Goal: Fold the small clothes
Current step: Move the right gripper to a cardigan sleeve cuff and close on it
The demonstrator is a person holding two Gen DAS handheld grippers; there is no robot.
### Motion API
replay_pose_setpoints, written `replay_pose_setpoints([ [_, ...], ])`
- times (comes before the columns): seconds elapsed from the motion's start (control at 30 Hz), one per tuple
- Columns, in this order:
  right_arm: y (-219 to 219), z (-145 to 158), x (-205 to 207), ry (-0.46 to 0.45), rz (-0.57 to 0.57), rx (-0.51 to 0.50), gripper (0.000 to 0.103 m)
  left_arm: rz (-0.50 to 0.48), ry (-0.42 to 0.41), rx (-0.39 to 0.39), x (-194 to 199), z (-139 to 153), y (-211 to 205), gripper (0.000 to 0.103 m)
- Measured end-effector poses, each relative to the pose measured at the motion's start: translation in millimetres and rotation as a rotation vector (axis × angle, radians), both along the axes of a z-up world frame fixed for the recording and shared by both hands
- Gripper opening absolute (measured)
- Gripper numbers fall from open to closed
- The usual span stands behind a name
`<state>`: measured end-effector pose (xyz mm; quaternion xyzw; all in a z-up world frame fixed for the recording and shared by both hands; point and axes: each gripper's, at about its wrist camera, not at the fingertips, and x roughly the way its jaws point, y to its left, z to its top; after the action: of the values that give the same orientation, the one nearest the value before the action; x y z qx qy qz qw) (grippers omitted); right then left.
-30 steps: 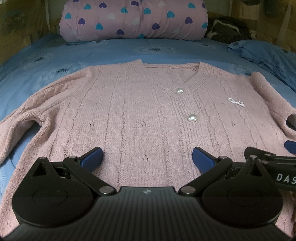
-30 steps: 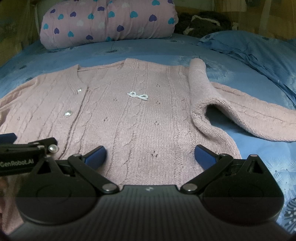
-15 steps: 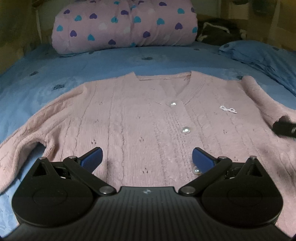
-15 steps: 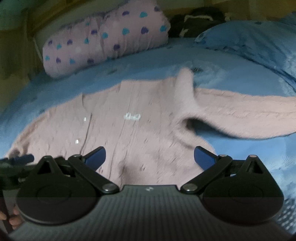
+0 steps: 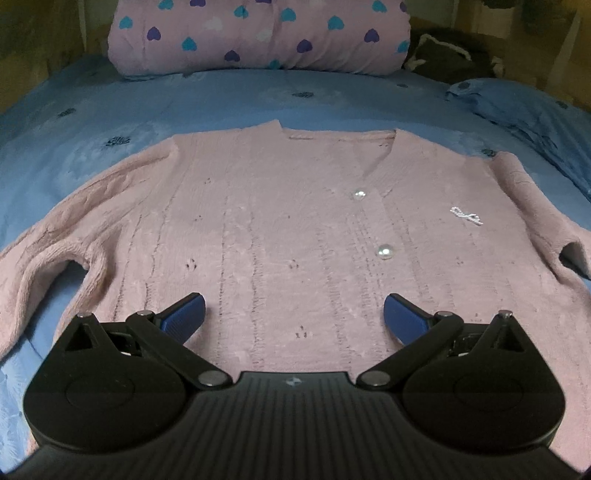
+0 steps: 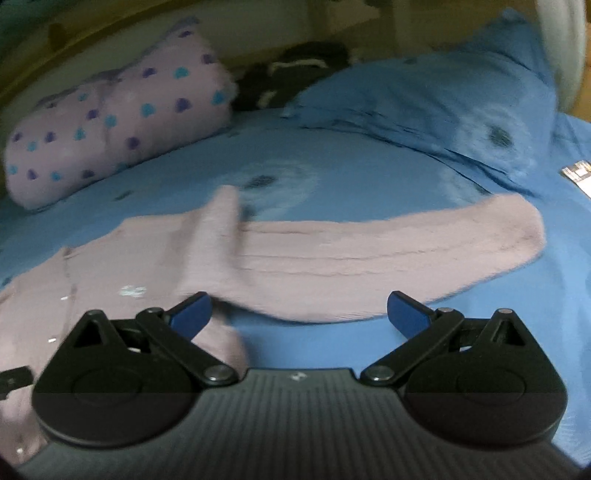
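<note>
The pink cardigan lay flat on the bed; above it, left tongs and right tongs gaped wide, empty.

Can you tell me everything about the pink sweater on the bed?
The pink cardigan is a soft-looking cable knit with a V-neck, pearly buttons down the front and a small sparkly bow on the chest. It lies flat, front up and buttoned, on the blue bedsheet, both sleeves spread outward; one sleeve stretches sideways. Neither open gripper touches it.

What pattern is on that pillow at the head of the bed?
The pillow is pale pink with small hearts in teal, purple and white, clearest in the left wrist view.
</note>
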<state>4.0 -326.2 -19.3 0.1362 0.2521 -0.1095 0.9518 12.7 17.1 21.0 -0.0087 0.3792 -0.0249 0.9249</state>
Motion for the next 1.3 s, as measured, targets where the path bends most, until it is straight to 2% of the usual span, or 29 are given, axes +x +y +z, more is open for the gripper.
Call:
replay_pose_setpoints([
  [0.2,-35.6,-18.5,7.5,0.049,-0.168,0.142,0.103,0.015,0.016,0.01,5.4,-4.7,2.8,0.103],
  [0.3,-42.6,-19.2,18.2,0.044,-0.212,0.157,0.103,0.014,0.017,0.022,8.2,-7.7,0.5,0.103],
  [0.5,-62.4,-18.6,46.9,0.077,-0.243,0.177,0.103,-0.002,0.009,0.042,10.6,-10.3,-2.8,0.103],
  [0.73,-69.5,-21.8,55.3,0.04,-0.242,0.166,0.103,-0.009,0.004,0.038,11.8,-11.3,-0.8,0.103],
  [0.97,-75.4,-22.5,52.4,-0.006,-0.247,0.204,0.103,-0.014,-0.008,0.043,11.5,-14.6,-2.5,0.103],
  [1.1,-69.4,-20.1,58.3,0.008,-0.25,0.137,0.078,-0.011,-0.011,0.048,11.9,-15.4,-4.7,0.103],
  [1.17,-68.8,-20.0,58.9,0.015,-0.244,0.119,0.07,-0.011,-0.011,0.047,12.2,-15.6,-5.0,0.103],
  [1.23,-70.8,-19.6,57.9,0.012,-0.246,0.105,0.05,-0.012,-0.011,0.045,12.0,-15.1,-4.0,0.103],
  [1.27,-72.6,-19.4,57.3,0.011,-0.252,0.105,0.045,-0.012,-0.011,0.046,12.1,-15.1,-3.8,0.103],
  [1.3,-74.9,-19.3,56.4,0.009,-0.258,0.112,0.036,-0.012,-0.011,0.046,12.1,-15.0,-3.8,0.103],
])
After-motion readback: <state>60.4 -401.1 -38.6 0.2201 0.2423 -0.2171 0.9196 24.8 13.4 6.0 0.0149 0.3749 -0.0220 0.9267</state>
